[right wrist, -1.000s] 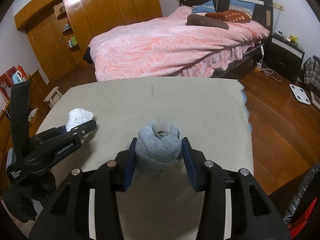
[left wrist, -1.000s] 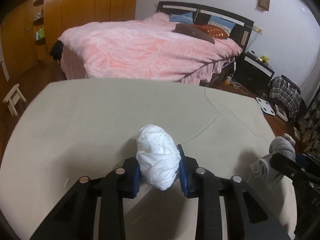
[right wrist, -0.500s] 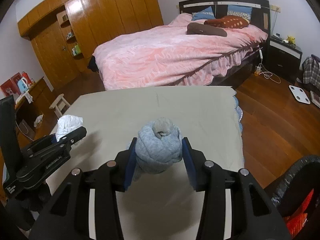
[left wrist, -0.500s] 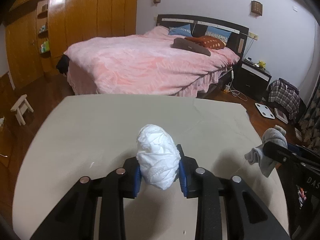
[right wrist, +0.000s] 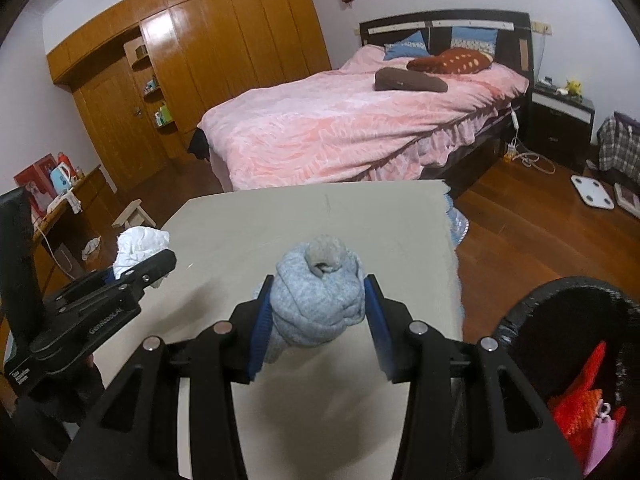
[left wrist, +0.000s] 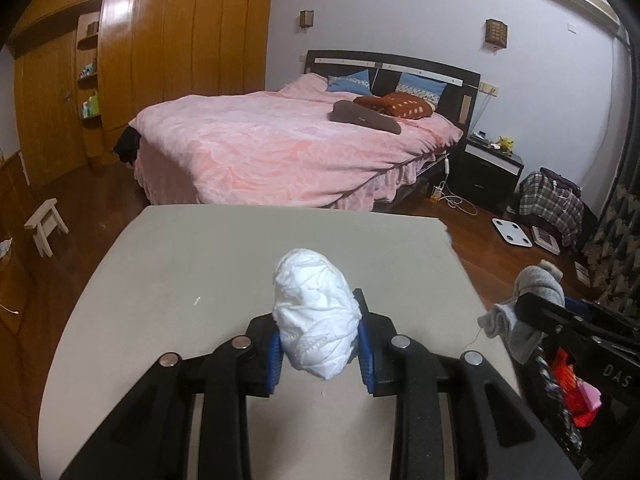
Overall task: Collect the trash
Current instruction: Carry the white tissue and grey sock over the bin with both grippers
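Bedroom setting: a beige table [left wrist: 160, 280] stands before a pink bed [left wrist: 272, 148] on a wooden floor. Left gripper [left wrist: 320, 344] is clamped on a crumpled white paper wad [left wrist: 316, 312], held above the table. Right gripper [right wrist: 318, 316] is clamped on a rolled grey sock [right wrist: 316, 296], also above the table. A black bin [right wrist: 568, 300] with red contents sits beside the table's right edge.

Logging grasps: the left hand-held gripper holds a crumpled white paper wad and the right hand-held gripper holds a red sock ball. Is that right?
Not quite. The right hand-held gripper holds a grey sock ball, not a red one, as the right wrist view shows. The left hand-held gripper does hold the crumpled white paper wad.
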